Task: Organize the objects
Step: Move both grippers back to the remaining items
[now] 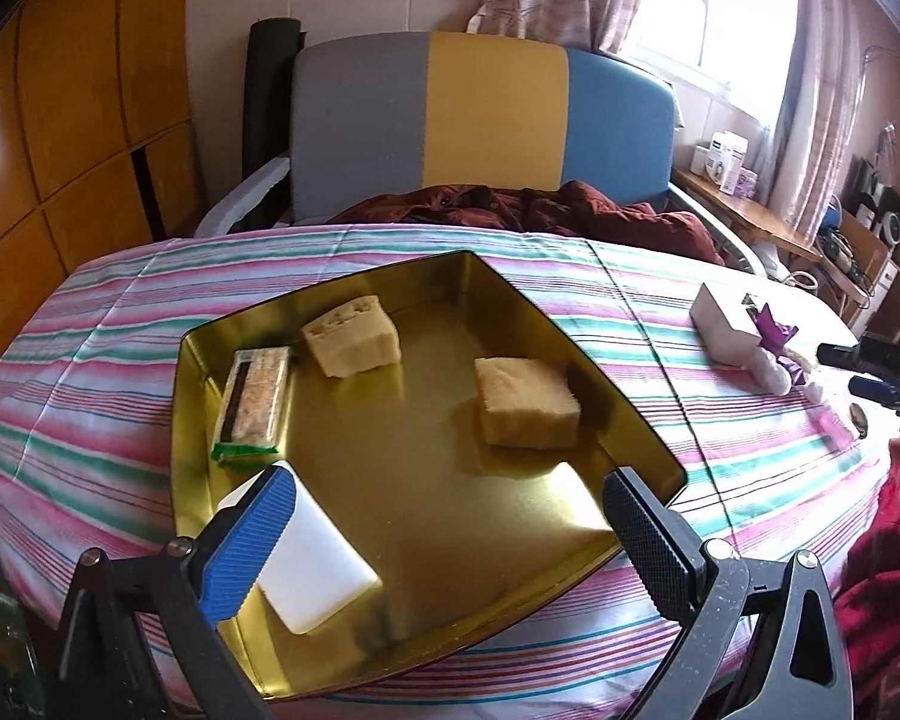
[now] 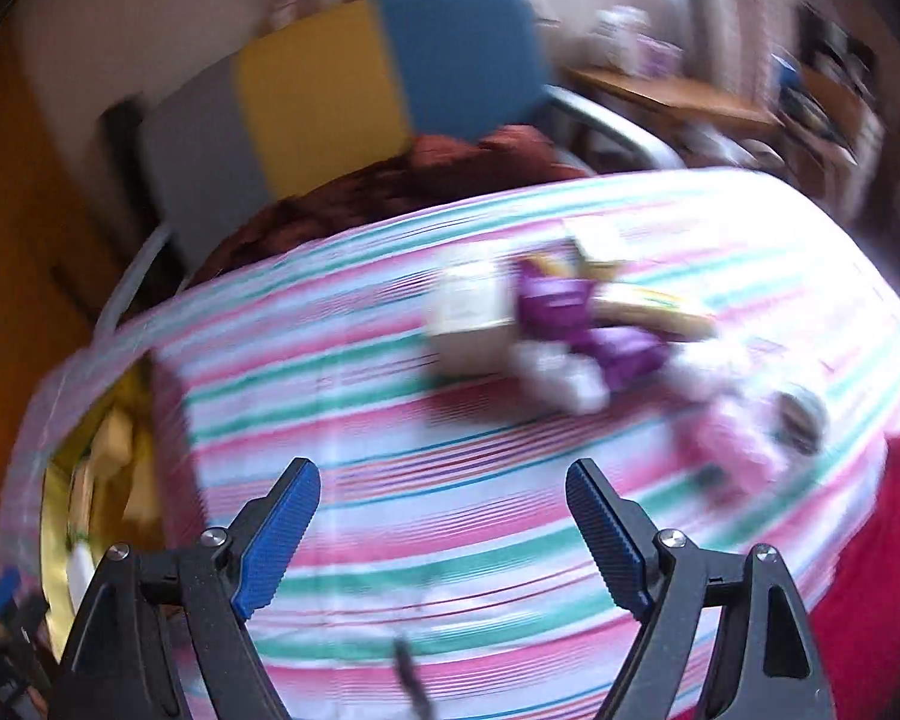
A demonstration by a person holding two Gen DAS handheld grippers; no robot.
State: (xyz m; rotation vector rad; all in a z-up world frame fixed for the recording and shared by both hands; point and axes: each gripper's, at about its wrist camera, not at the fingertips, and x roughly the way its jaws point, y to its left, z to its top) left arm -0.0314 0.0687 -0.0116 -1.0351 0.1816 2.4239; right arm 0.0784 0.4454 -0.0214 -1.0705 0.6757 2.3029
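A gold tin tray [image 1: 222, 324] lies on the striped cloth. In it are two pale yellow sponge blocks [image 1: 354, 336] [image 1: 528, 402], a wrapped snack bar [image 1: 255, 402] and a white block [image 1: 318, 570]. My left gripper [image 1: 450, 477] hovers open over the tray's near end, with the white block beside its left finger. To the right lies a pile: a white box [image 2: 468, 312], purple packets [image 2: 570, 312], and white and pink pieces. My right gripper [image 2: 441, 471] is open and empty above the cloth, short of the pile; the right wrist view is blurred.
A grey, yellow and blue chair back [image 1: 480, 114] and a dark red blanket [image 1: 540, 210] are behind the table. A cluttered wooden shelf [image 1: 750, 204] runs along the right. A red sleeve [image 2: 882, 540] is at the right edge. The tray's edge [image 2: 60, 510] shows far left in the right wrist view.
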